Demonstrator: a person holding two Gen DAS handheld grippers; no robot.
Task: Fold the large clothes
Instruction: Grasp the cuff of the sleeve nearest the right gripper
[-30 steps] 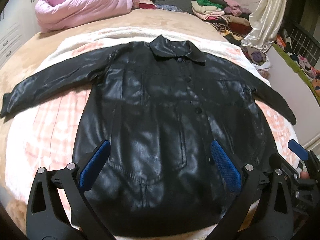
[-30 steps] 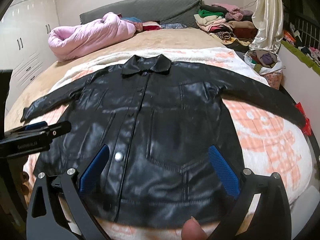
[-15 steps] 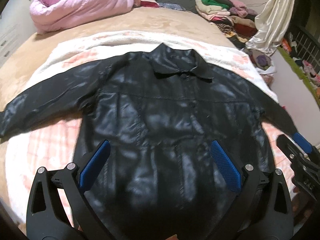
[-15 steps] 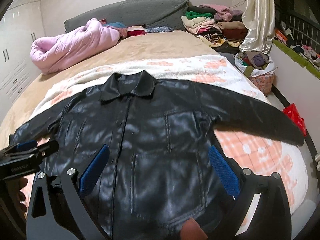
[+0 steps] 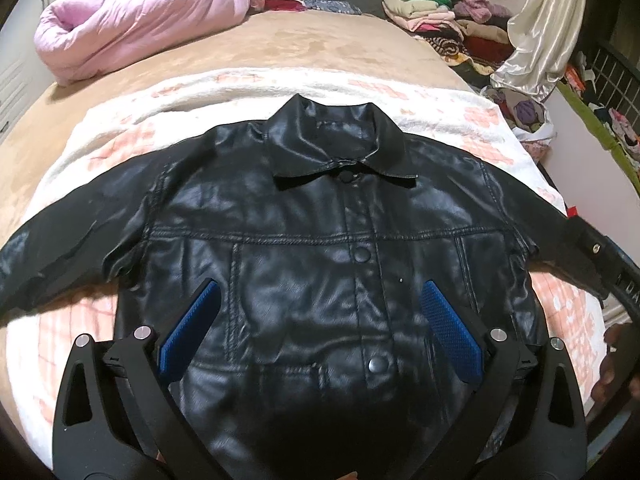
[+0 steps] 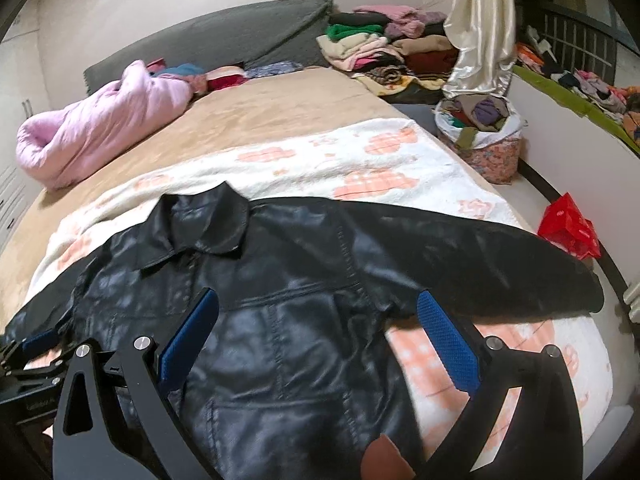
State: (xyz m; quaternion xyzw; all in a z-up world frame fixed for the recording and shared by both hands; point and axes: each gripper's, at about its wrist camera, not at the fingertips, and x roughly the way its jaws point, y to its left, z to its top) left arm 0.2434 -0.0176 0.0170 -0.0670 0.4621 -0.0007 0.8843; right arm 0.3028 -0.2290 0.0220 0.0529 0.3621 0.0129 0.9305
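The jacket (image 5: 320,264) lies face up and buttoned on the blanket (image 5: 120,148) covering the bed (image 5: 304,52). It sits directly ahead of and under the left gripper (image 5: 316,328), whose jaws are spread wide and hold nothing. The right gripper (image 6: 316,340) is also wide open and empty, over the jacket's right chest and armpit, with the right sleeve (image 6: 460,256) stretching away ahead of it to the right.

The collar (image 5: 340,148) points away from both grippers toward the headboard. The body's long axis runs from the grippers forward, and the sleeves spread crosswise to either side.

The shiny, leather-like material looks slick and stiff, so a shallow pinch could slip off. A deep one might catch both layers, or the blanket beneath, and drag everything askew. The left sleeve (image 5: 72,248) already shows a crease near the armpit, which a fold could lock in.
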